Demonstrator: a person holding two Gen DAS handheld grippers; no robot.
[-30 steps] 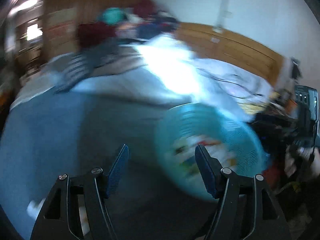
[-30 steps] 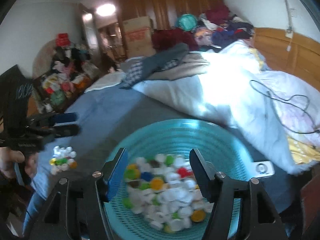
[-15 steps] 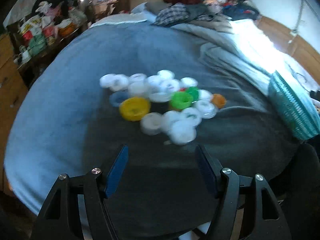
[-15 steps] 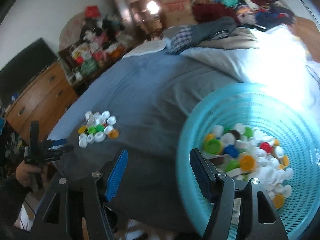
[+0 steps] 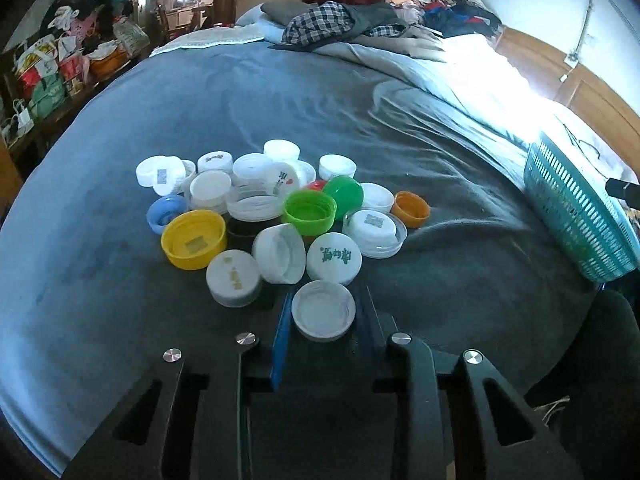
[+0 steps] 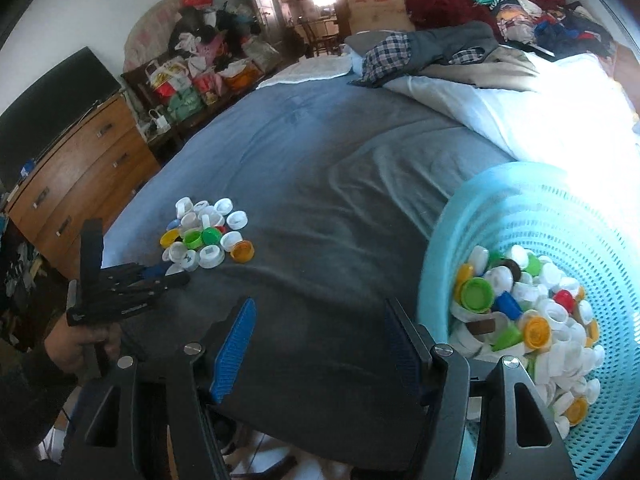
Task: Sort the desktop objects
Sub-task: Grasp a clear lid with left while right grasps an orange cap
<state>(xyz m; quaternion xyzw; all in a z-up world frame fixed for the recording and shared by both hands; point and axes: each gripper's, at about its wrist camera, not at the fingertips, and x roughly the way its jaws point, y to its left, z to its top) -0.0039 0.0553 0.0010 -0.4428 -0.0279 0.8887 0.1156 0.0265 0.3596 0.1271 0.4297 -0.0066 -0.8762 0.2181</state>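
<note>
Bottle caps (image 5: 276,208) lie heaped on the grey-blue bed cover (image 5: 280,92) in a cluttered bedroom, more filling the teal basket (image 6: 472,216) beside them, the left gripper (image 5: 323,312) clamping a white cap (image 5: 323,310), the right gripper (image 6: 320,336) agape, empty.

Bare blanket (image 6: 340,208) between cap pile (image 6: 206,236) and basket (image 6: 532,208) was open lane; basket wall blocked right, folded clothes (image 5: 340,24) blocked far end.
</note>
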